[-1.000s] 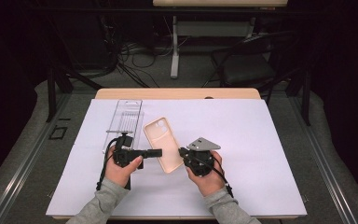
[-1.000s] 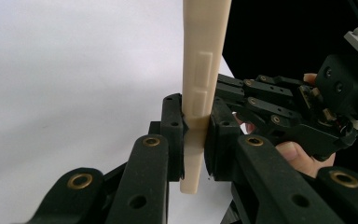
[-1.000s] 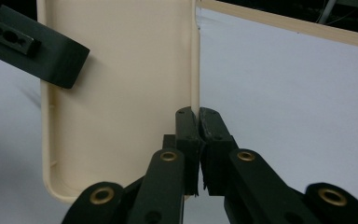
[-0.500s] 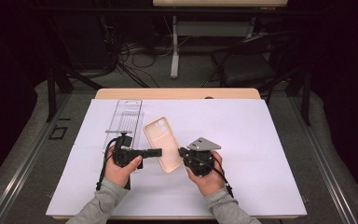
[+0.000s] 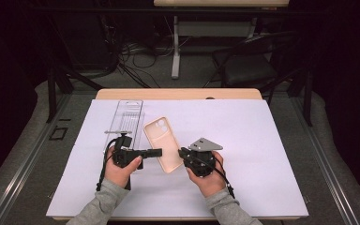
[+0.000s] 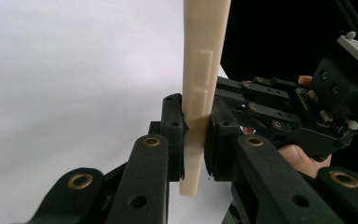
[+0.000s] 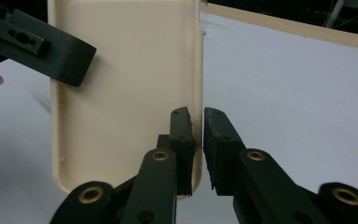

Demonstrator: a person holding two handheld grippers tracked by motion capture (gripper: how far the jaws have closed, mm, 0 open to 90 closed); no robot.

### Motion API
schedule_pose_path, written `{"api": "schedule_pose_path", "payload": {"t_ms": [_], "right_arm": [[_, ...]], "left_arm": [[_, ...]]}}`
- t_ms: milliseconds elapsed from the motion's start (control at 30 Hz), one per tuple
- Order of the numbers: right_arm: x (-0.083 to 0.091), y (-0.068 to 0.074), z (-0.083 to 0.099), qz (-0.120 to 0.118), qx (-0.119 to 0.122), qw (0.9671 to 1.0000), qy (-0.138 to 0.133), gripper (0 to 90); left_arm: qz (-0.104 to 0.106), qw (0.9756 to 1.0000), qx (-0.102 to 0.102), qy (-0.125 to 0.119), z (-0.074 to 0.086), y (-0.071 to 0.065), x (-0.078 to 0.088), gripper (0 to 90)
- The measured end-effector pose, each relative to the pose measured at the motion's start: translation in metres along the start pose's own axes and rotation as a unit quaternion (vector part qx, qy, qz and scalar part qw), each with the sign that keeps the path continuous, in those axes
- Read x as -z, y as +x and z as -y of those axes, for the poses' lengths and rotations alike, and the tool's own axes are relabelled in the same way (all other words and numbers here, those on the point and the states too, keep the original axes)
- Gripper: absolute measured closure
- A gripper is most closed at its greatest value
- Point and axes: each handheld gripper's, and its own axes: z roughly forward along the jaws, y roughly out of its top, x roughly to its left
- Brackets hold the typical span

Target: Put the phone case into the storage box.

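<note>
Fingers (image 6: 175, 135) of the left gripper (image 6: 196, 133) are clamped on one long edge of the beige phone case (image 5: 163, 144), as we see in the left gripper view, where the case stands edge-on between the two pads. Against the frames from a second and half a second ago we find no change: case, hands and both grippers sit in the same places.

No brand, label or writing can be read anywhere (the case bears raised rectangular button shapes on its edge, nothing more).

Taking the case as our landmark: the left gripper (image 5: 146, 153) meets it at its left edge, near the lower half, and the right gripper (image 5: 182, 153) meets it at the right edge, near the bottom corner. In the right gripper view, that gripper (image 7: 196, 144) has its fingers (image 7: 182, 140) straddling the case's side wall with a narrow gap remaining; we cannot tell whether they pinch it.

A clear plastic package (image 5: 126, 117) lies just beyond the case's upper left, on the white sheet (image 5: 262, 154) covering the desk (image 5: 178, 94).
</note>
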Motion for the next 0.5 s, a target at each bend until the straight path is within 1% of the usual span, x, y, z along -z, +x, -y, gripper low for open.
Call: {"api": "schedule_pose_path", "payload": {"t_ms": [100, 233, 333, 367, 400, 500], "right_arm": [[0.0001, -0.0003, -0.0001, -0.001, 0.001, 1.0000, -0.002, 81.3], [0.0011, -0.0005, -0.0006, -0.002, 0.000, 1.0000, -0.006, 79.7], [0.0031, -0.0026, -0.0017, -0.002, -0.002, 0.9999, -0.011, 78.6], [0.0035, -0.0032, -0.0019, -0.002, -0.005, 0.9999, -0.011, 78.5], [0.0038, -0.0040, -0.0020, -0.001, -0.005, 0.9999, -0.011, 78.3], [0.0045, -0.0048, -0.0023, -0.001, -0.007, 0.9999, -0.012, 78.0]], "left_arm": [[0.000, 1.0000, -0.003, 0.000, -0.0001, 0.0003, 0.0001, 80.3], [-0.005, 1.0000, -0.005, -0.002, -0.0001, 0.0004, 0.0001, 80.3], [-0.006, 0.9998, -0.018, -0.002, -0.0006, 0.0013, 0.0012, 80.4], [-0.006, 0.9998, -0.018, -0.002, -0.0006, 0.0013, 0.0012, 80.4], [-0.009, 0.9996, -0.025, -0.002, -0.0009, 0.0013, 0.0016, 80.4], [-0.013, 0.9994, -0.031, -0.002, -0.0011, 0.0018, 0.0019, 80.4]]}}
